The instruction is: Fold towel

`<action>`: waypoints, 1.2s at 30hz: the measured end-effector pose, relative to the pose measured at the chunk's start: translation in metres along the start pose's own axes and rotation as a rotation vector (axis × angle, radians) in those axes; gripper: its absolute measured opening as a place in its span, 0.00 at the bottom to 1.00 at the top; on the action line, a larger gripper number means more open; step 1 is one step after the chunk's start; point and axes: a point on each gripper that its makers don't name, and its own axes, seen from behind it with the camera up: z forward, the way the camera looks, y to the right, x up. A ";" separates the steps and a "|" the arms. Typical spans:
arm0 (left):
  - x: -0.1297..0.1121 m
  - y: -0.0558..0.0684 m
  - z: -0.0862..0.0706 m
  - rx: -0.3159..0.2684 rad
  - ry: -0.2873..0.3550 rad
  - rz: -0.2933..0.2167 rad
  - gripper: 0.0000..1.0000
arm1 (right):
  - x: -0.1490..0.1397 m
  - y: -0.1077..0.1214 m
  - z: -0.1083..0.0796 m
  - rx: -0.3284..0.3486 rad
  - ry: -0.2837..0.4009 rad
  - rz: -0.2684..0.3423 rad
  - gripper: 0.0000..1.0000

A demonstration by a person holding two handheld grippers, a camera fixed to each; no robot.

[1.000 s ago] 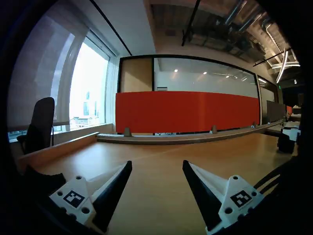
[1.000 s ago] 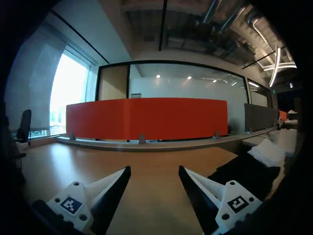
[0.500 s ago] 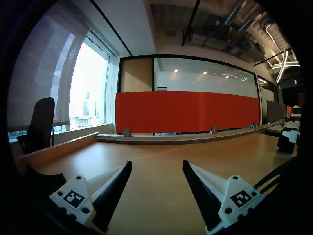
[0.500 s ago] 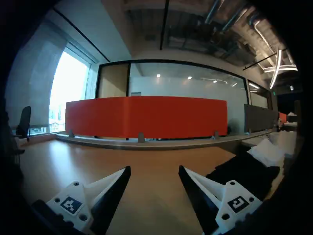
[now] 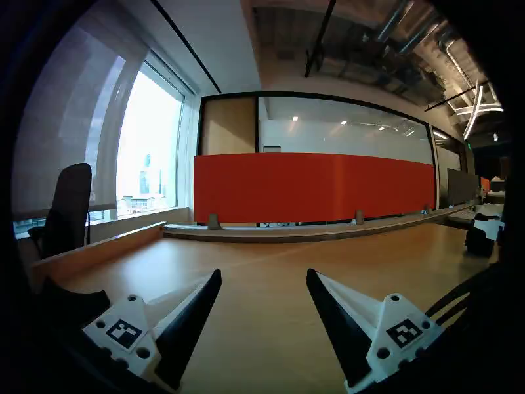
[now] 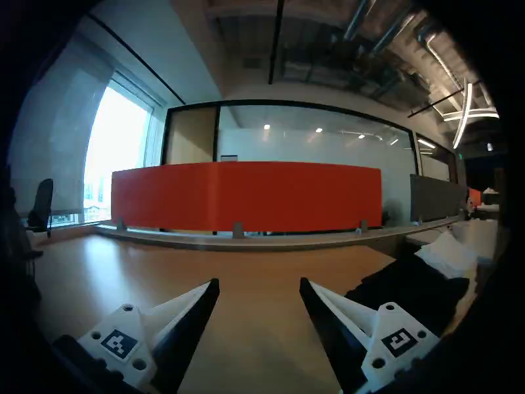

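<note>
In the right gripper view a dark towel point(image 6: 413, 289) lies crumpled on the wooden table point(image 6: 256, 289) at the right, with white folded cloth point(image 6: 449, 253) just behind it. My right gripper point(image 6: 259, 284) is open low over the bare wood, left of the dark towel, with nothing between its fingers. In the left gripper view my left gripper point(image 5: 264, 274) is open as well, held over the table point(image 5: 262, 262) with an empty gap. A dark and white pile point(image 5: 482, 235) sits far off at the right edge of that view.
An orange divider panel point(image 5: 315, 187) runs along the table's far edge, with a grey ledge below it. A black office chair point(image 5: 65, 210) stands by the window at the left. Black cables point(image 5: 459, 302) run beside the left gripper's right finger.
The right gripper view has shifted very slightly. The left gripper has not moved, and both grippers stay open.
</note>
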 end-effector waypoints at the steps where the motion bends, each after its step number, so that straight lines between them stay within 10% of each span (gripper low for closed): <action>1: 0.000 0.000 0.000 0.000 0.000 0.000 0.96 | 0.000 0.000 0.000 0.000 0.000 0.000 0.95; 36: 0.000 0.000 0.000 0.000 0.000 0.000 0.96 | -0.001 0.001 0.001 0.000 -0.001 0.001 1.00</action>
